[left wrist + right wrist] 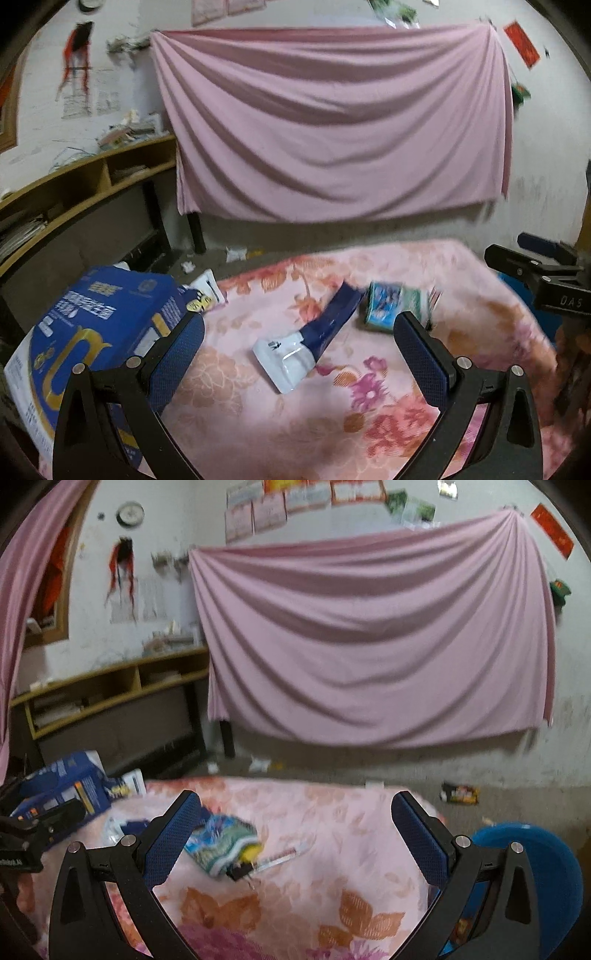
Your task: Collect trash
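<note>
Left wrist view:
Tongs, L: left tongs (299, 332) stood wide open w/ nothing between the blue pads, hanging over the table.
Wrapper: white-and-navy wrapper (306, 343) lay flat on the cloth, straight ahead of the L tongs, roughly centred in the gap. Long axis ran diagonal, white end near-left, navy end far-right.
Packet: teal packet (393, 302) lay further out and to the right, close off the wrapper's navy tip; touching or apart, couldn't tell.
Box: blue box (99, 332) sat at the table's left edge, just beside the L finger.
Other arm: right tongs (532, 266) showed at the right edge, side-on; opening not readable from here.

Right wrist view:
Tongs, R: right tongs (297, 812) were spread wide too, empty.
Packet: teal packet (221, 843) lay ahead and left of centre, partly behind the left-hand pad; blurred. A thin clear strip (284, 856) lay beside it.
Nearer arm: judged R nearer the packet, L nearer the wrapper; L likely needs a wrist turn to close across the wrapper's narrow side.
Bin?: blue round tub (517, 867) sat low right, off the table; possibly where trash goes, not certain.

Surface & room:
Table: table (332, 897) covered w/ pink floral cloth, soft-looking, so thin wrappers may be hard to pinch.
Floor: scraps and a dark packet (460, 794) lay on the floor beyond.
Wall: pink sheet (369, 638) hung on the far wall; wooden shelf (110, 686) to its left.
</note>
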Demonstrator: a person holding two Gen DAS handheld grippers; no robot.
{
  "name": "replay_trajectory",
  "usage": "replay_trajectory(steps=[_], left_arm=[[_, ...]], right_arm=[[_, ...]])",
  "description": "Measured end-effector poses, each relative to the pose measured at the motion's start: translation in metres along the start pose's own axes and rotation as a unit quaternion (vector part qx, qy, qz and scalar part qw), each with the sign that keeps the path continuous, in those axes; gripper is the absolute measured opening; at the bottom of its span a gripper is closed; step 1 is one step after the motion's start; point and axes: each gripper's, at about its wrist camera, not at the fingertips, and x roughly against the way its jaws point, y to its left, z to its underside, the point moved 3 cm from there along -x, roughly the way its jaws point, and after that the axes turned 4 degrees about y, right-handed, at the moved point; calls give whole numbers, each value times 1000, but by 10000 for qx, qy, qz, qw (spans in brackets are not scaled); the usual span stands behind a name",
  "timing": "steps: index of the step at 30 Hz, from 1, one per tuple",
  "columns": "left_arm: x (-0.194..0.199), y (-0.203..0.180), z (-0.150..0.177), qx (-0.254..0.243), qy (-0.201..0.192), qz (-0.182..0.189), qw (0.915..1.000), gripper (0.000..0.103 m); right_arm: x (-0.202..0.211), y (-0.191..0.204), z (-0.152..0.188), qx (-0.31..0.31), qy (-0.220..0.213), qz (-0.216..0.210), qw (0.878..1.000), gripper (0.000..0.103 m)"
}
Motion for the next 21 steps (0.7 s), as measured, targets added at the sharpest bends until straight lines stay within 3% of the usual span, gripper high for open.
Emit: replay_trajectory(steps=[5, 10, 15, 21], left_arm=[[-32, 1, 3, -159, 466, 150, 9987, 92], [-49, -11, 4, -533, 672, 219, 9961, 81], [-69, -12, 6, -715, 994, 236, 9922, 62], [-79, -9, 7, -637, 1211, 227, 9903, 50]], right_arm=[[-29, 2, 12, 249, 819, 25, 9963, 101], [-57, 5, 26, 402, 1599, -282, 9859, 82], [-70, 17, 36, 634, 2045, -601, 9750, 78], [-89, 40, 43, 1128, 2390, -740, 9616, 67]])
